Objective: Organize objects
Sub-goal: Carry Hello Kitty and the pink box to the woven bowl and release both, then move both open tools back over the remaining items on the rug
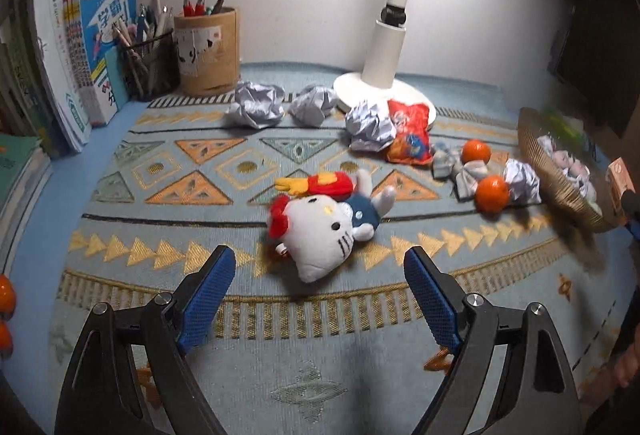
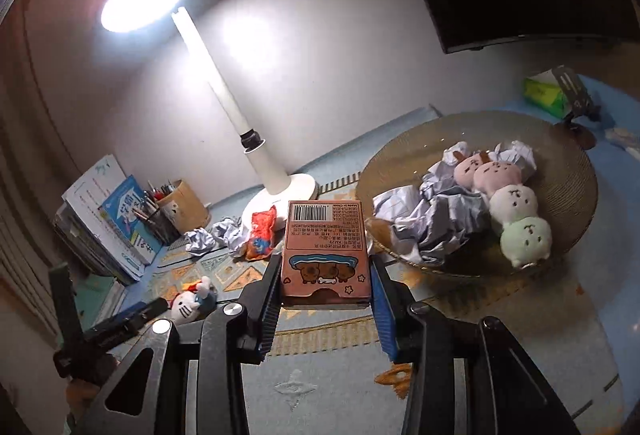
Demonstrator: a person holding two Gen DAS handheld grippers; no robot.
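My left gripper is open and empty, hovering just in front of a white cat plush lying on the patterned mat; a red and yellow toy lies behind the plush. My right gripper is shut on a pink box with a barcode, held above the mat left of a woven basket. The basket holds crumpled paper and a plush dango skewer. The basket also shows in the left wrist view, at the right.
A white desk lamp stands at the back. Crumpled paper balls, a red snack bag and two oranges lie across the mat. Pen holders and books stand back left. A green tissue box sits far right.
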